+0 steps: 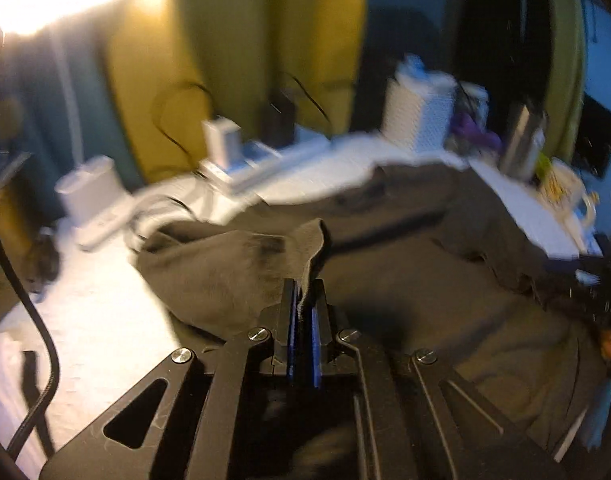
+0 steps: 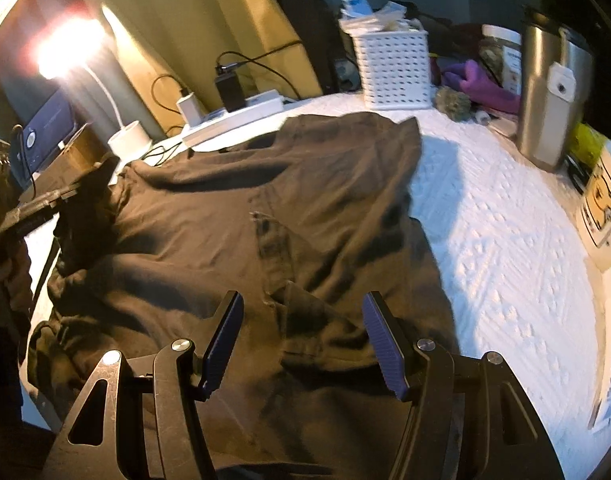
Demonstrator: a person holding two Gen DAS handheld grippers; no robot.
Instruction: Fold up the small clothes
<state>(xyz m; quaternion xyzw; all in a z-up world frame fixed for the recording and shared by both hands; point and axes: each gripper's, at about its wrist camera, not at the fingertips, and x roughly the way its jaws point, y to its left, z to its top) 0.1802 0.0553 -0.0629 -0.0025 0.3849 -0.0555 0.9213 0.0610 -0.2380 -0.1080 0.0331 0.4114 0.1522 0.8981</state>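
Because the dark shirt (image 2: 273, 208) spread on the white-covered table (image 2: 505, 232) is soft and limp, edges grip best: left tool (image 1: 304, 292) pinches a fold, right tool (image 2: 301, 320) hovers open, empty.

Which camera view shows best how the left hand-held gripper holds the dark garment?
The left wrist view: the left hand-held gripper is shut on a fold of the dark garment, seen close between its blue pads. The right wrist view shows that gripper only dimly at the left edge, grip hidden.
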